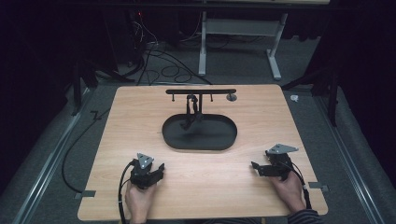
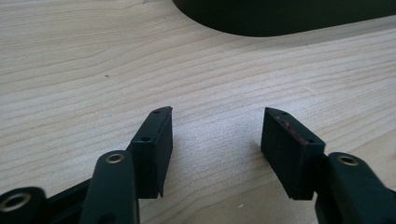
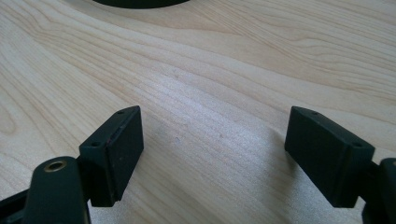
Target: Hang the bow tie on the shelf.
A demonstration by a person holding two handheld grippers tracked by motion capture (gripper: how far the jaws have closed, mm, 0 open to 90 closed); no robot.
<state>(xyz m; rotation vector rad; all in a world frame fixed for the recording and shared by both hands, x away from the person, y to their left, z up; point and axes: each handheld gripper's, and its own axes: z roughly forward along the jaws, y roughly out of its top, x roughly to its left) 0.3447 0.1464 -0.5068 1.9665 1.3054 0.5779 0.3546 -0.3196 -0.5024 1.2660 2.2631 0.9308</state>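
Bare wood ahead of both my jaws

Nothing lies between either pair of my jaws; beyond them the black oval tray (image 1: 200, 137) and its T-shaped stand (image 1: 201, 92) block the way.

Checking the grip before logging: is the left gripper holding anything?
No, the left gripper stands open, with bare wooden table between its jaws.

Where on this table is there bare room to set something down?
Bare wood lies between the left gripper and right gripper, in front of the black oval tray, and on the table either side of the tray. It is crowded at the middle back, around the hanger stand.
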